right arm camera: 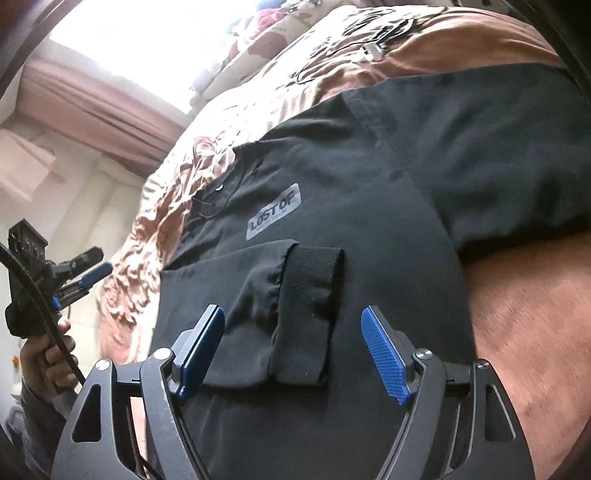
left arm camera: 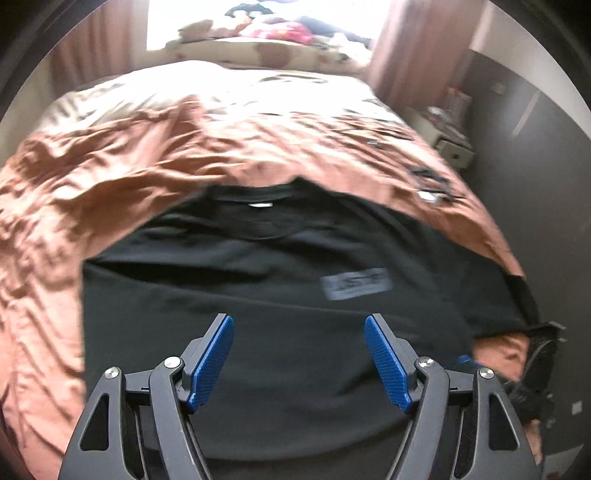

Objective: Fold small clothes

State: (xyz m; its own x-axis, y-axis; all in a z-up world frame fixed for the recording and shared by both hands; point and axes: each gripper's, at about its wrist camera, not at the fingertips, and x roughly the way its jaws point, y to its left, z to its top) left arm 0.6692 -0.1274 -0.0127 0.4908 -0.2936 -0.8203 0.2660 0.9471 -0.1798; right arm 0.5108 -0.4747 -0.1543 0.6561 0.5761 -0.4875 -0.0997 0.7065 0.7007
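A black sweatshirt (left arm camera: pixel 258 288) lies spread on a bed with a rust-brown cover (left arm camera: pixel 110 155). Its neck points towards the pillows, and a grey chest label (right arm camera: pixel 274 218) faces up. One sleeve is folded across the body, and its ribbed cuff (right arm camera: pixel 310 306) lies between the fingers of my right gripper (right arm camera: pixel 292 314). That gripper is open, with its blue pads (right arm camera: pixel 384 354) clear of the cloth on both sides. My left gripper (left arm camera: pixel 298 325) hovers open over the lower body of the shirt with nothing between its fingers. In the right wrist view it shows at the far left, held in a hand (right arm camera: pixel 48 354).
Pillows and a heap of coloured things (left arm camera: pixel 280 33) lie at the head of the bed under a bright window. Small dark items and a cable (left arm camera: pixel 430 184) rest on the cover to the right of the shirt. A bedside table (left arm camera: pixel 448 140) stands by the dark wall.
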